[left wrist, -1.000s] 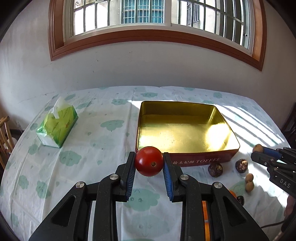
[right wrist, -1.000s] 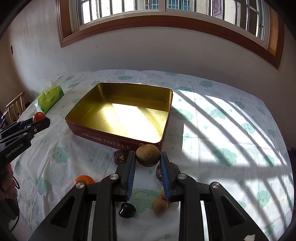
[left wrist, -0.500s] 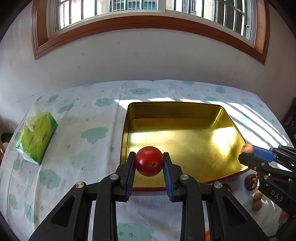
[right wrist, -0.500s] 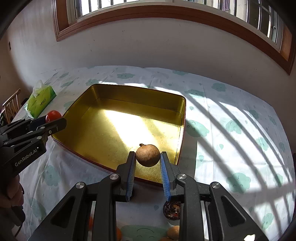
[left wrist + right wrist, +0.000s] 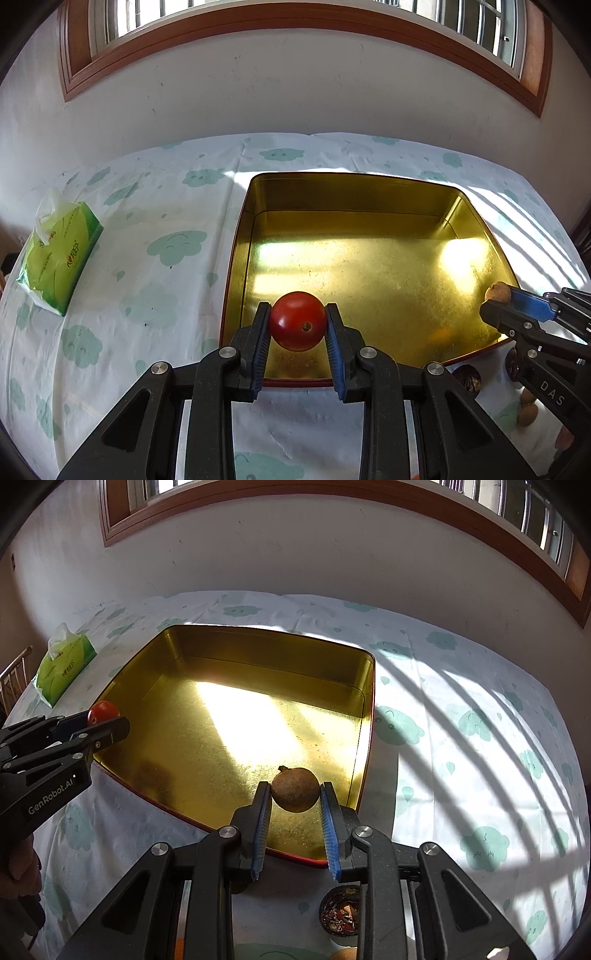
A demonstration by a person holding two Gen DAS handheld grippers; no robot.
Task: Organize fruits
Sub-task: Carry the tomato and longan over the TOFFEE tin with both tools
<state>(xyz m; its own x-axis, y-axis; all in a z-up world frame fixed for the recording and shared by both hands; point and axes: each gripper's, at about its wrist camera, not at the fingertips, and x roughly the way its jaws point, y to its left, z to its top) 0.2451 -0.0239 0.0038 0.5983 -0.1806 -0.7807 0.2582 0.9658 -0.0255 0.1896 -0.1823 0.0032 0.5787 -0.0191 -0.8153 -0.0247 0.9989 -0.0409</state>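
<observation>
The near wall of the gold-lined tin is largely hidden behind the left gripper in the left wrist view, so no lettering on its red outer side can be read. The floor of the tin is washed out by a patch of glare, and detail there is lost. In the same view only a sliver of the brown fruit is seen at the tip of the right gripper, over the tin's right edge; the rest is covered by a blue pad. Dark round fruits and small tan ones beside the tin at lower right are partly masked by that gripper's body and cannot be named with certainty.

In the right wrist view the brown fruit is seen whole, with a short stalk stub, pinched between the blue pads of the right gripper above the tin's near right corner. A halved dark fruit on the tablecloth is cut off by the gripper frame, and a hand at the lower left edge is barely made out.

The red tomato is clamped between the left gripper's pads — it is held above the tin's near left corner.

Writing can be read in two places: "GenRobot.AI" on the left gripper and "DAS" on the right. The print on the green tissue pack is too small to read.
</observation>
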